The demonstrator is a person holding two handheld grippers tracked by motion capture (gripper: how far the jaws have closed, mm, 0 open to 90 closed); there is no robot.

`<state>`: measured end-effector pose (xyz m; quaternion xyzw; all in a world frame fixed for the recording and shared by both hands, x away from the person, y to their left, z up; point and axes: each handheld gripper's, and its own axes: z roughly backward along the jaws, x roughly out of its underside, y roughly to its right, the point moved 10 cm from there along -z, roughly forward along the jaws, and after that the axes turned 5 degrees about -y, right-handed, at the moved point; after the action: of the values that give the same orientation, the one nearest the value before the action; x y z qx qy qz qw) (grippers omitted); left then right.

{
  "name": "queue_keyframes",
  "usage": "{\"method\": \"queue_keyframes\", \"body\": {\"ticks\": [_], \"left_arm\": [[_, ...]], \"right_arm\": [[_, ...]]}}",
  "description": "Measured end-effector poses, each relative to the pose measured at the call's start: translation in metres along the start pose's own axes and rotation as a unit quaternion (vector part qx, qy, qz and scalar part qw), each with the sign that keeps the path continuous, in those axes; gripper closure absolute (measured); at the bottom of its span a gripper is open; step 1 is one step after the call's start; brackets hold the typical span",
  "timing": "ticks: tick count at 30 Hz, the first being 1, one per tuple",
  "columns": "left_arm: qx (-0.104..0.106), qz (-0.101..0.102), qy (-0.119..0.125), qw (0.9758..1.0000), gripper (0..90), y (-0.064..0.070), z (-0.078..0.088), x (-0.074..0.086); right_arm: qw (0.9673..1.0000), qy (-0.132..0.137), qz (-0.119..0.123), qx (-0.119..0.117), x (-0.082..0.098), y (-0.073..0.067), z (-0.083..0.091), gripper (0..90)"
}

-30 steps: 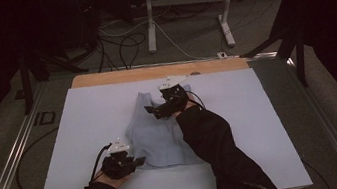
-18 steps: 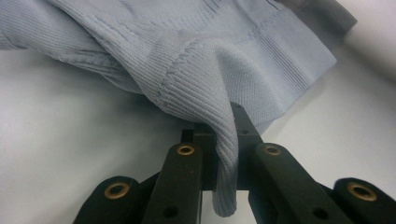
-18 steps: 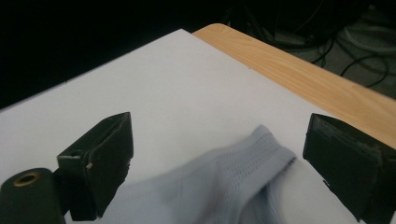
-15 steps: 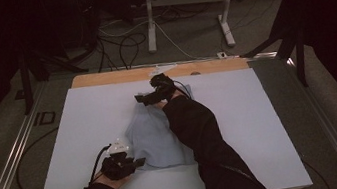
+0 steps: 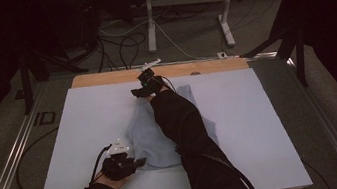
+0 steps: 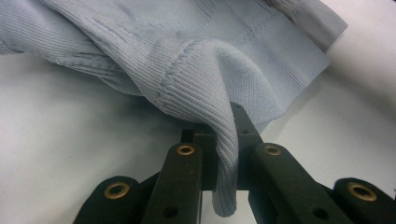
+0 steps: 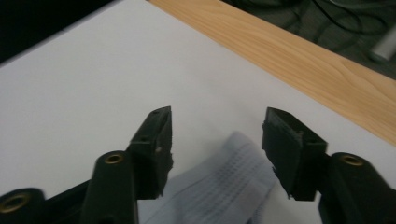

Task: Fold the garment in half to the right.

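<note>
With my left gripper point(image 5: 134, 164) pinching the sweater point(image 6: 196, 70) hem, my right gripper's point(image 7: 217, 140) half-open fingers, just closing, should straddle the far corner squarely before clamping.

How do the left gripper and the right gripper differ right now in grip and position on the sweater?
The left gripper is shut on a ribbed edge of the light blue sweater; the right gripper has just been closing, its jaws apart with a sweater corner between them, not pressed. The left gripper sits at the garment's near edge, the right gripper at its far end by the wooden strip. Both have black jaws and work over the white table.
</note>
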<state>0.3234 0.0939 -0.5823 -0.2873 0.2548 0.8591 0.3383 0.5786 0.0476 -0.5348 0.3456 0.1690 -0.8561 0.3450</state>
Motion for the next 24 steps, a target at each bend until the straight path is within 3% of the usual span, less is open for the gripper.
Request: {"method": "queue_keyframes", "body": {"ticks": [2, 3, 7, 8, 9, 11, 12, 16, 21, 24], "left_arm": [[0.000, 0.000, 0.001, 1.0000, 85.7, 0.000, 0.001, -0.001], [-0.001, 0.000, 0.003, 1.0000, 85.7, 0.000, 0.001, -0.001], [0.000, -0.001, 0.003, 1.0000, 85.7, 0.000, 0.001, -0.002], [0.002, 0.001, 0.006, 1.0000, 85.6, 0.000, 0.001, -0.003], [0.001, -0.003, 0.004, 1.0000, 85.7, 0.000, 0.001, -0.004], [0.005, 0.000, 0.006, 1.0000, 85.6, 0.000, 0.003, -0.004], [0.005, 0.000, 0.006, 1.0000, 85.6, 0.000, 0.003, -0.004], [0.010, 0.006, 0.011, 0.9999, 85.6, -0.002, 0.005, -0.005], [0.010, 0.000, 0.009, 0.9999, 85.6, 0.001, 0.004, -0.005], [0.010, 0.001, 0.009, 0.9999, 85.6, 0.002, 0.005, -0.006]], "right_arm": [[1.0000, 0.001, -0.003, -0.003, -0.001, 0.001, -0.003, 48.9], [0.9999, -0.013, -0.003, 0.006, 0.000, 0.004, -0.008, 50.6], [0.9995, -0.024, -0.002, 0.019, 0.003, 0.005, -0.016, 51.0], [0.9995, -0.029, 0.003, 0.011, 0.005, 0.004, -0.020, 51.0], [0.9988, -0.043, 0.001, 0.023, 0.012, 0.007, -0.029, 51.0], [0.9985, -0.051, 0.002, 0.022, 0.016, 0.006, -0.036, 50.7], [0.9974, -0.063, 0.014, 0.033, 0.020, 0.007, -0.040, 50.7], [0.9961, -0.077, 0.016, 0.042, 0.025, 0.009, -0.048, 51.2], [0.9934, -0.102, 0.035, 0.037, 0.030, 0.005, -0.054, 51.1], [0.9913, -0.113, 0.049, 0.045, 0.031, 0.005, -0.056, 53.9]]}}
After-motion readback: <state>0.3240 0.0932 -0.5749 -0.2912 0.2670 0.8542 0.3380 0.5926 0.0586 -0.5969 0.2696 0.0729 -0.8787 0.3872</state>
